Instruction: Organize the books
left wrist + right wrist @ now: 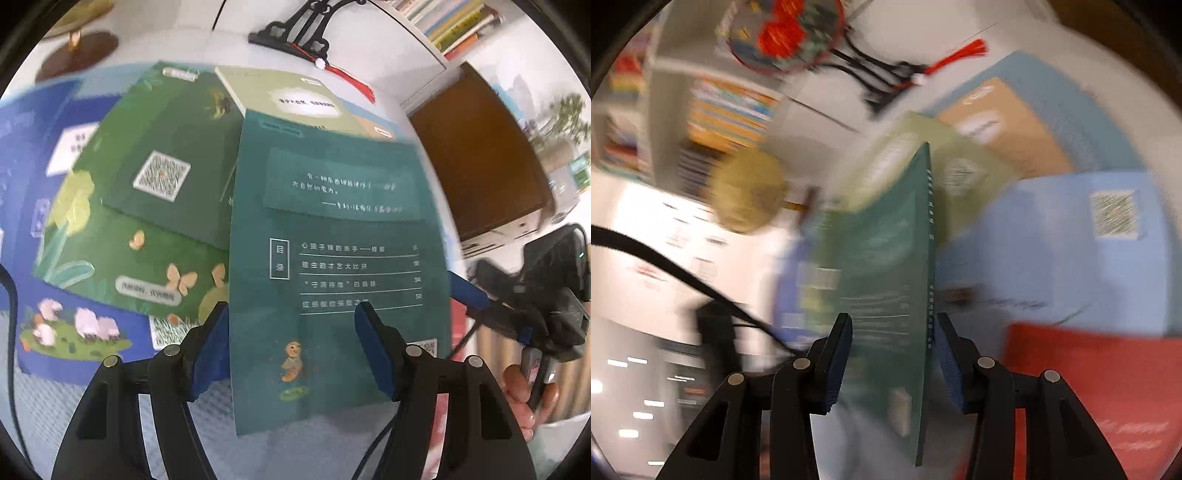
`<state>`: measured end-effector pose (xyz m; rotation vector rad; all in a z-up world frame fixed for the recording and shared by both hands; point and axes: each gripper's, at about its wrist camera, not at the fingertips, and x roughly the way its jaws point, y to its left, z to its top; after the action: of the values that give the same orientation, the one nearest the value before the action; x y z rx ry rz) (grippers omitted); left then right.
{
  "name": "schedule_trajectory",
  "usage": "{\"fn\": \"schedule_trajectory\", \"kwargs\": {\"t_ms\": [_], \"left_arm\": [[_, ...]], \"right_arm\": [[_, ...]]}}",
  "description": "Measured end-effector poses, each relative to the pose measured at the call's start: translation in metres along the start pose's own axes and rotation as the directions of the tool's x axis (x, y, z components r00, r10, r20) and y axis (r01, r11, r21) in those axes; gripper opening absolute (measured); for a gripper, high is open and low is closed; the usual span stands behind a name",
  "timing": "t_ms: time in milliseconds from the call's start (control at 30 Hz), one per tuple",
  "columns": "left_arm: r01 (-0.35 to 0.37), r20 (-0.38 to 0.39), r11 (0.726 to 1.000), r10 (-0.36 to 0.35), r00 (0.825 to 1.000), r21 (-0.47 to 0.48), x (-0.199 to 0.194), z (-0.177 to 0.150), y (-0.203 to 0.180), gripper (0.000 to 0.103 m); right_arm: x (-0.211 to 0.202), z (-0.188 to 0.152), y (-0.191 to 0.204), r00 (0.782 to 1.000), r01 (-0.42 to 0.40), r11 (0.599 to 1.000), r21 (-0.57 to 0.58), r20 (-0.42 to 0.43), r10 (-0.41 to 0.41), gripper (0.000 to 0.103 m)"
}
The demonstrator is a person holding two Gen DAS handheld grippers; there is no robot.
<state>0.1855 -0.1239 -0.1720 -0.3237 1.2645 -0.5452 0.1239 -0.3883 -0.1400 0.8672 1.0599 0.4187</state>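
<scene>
**Teal book lifted between two grippers**

A dark blue book and green book lie overlapped on the table. The teal book is tilted above them; the left gripper stands wide around its lower edge, pads apart from it. The right gripper straddles its spine; whether its pads press the cover I cannot tell.
</scene>
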Motion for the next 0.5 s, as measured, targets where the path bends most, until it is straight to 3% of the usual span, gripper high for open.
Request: {"fn": "schedule_trajectory", "kwargs": {"t_ms": [33,67,200,267,367,500], "left_arm": [[0.031,-0.01,0.999,-0.032,0.999,-0.019,0.001,0.0,0.003,0.065],[0.044,-0.009,0.999,-0.044,0.999,-0.028,0.0,-0.002,0.004,0.065],[0.017,-0.003,1.0,-0.017,1.0,-0.006,-0.002,-0.005,0.003,0.065],[-0.008,-0.011,1.0,0.008,1.0,0.003,-0.006,-0.009,0.004,0.065],[-0.033,0.032,0.999,0.033,0.999,-0.004,-0.023,-0.013,0.009,0.065],[-0.042,0.104,0.998,0.046,0.993,-0.039,-0.055,-0.017,0.02,0.065]], "right_arm": [[0.001,-0.002,-0.001,0.994,-0.104,0.994,0.036,-0.013,0.104,0.045],[0.004,-0.004,-0.001,0.993,-0.118,0.992,0.048,-0.021,0.119,0.045],[0.032,-0.012,-0.002,0.999,0.007,0.999,0.041,-0.052,-0.005,0.04],[0.033,-0.015,0.004,0.999,0.015,1.0,0.021,-0.032,-0.014,0.02],[0.032,-0.016,0.034,0.993,0.113,0.987,-0.114,-0.007,-0.114,0.015],[0.039,-0.02,0.079,0.973,0.219,0.927,-0.305,-0.002,-0.231,0.015]]}}
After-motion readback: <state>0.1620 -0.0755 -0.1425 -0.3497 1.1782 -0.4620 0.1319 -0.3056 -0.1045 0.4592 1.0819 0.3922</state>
